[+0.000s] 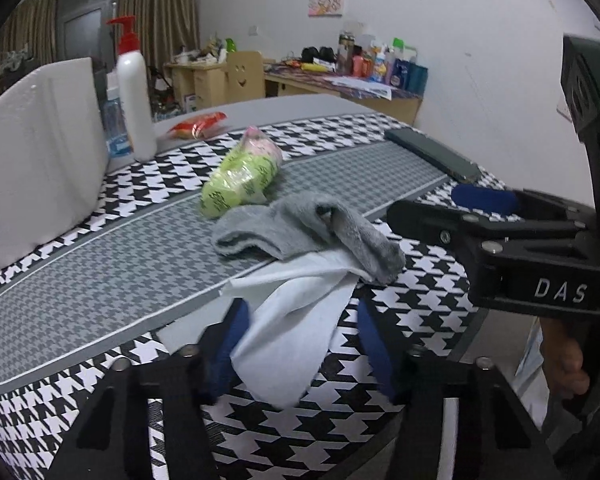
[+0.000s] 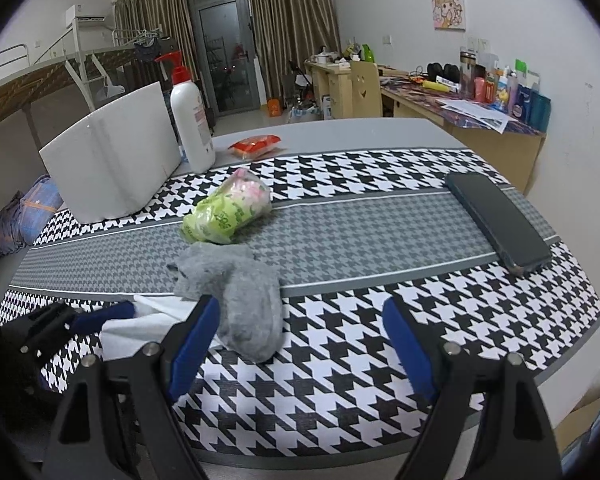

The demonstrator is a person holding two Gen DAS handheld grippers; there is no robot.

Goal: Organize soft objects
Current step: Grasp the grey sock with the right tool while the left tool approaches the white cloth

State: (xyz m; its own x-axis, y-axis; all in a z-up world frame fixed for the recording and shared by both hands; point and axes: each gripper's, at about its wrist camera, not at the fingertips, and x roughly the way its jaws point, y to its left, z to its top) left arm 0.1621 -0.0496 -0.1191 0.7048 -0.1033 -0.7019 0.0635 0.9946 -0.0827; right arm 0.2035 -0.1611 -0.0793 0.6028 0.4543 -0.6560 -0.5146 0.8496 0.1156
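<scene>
Between the blue pads of the left gripper lay a white cloth, its near corner draped toward six o'clock in the left wrist view. The jaws stood partly apart; one pad touched the cloth's left edge, the other stood clear, so nothing was clamped. The right gripper stood wide apart and empty, with the toe of a grey sock just inside its left pad.

The sock rested on the cloth's far edge, at twelve o'clock from the left gripper. Beyond it, toward eleven o'clock, sat a green plastic-wrapped bundle. All three lay on the houndstooth mat.

The cloth looked thin, limp and very light; a pinch at the near corner would likely lift it, though the sock could drag along. The sock seemed plush and easily squeezed, best taken mid-body. The bundle's wrap could be slippery.

Counted: one cloth, one sock, one bundle, two grippers.
</scene>
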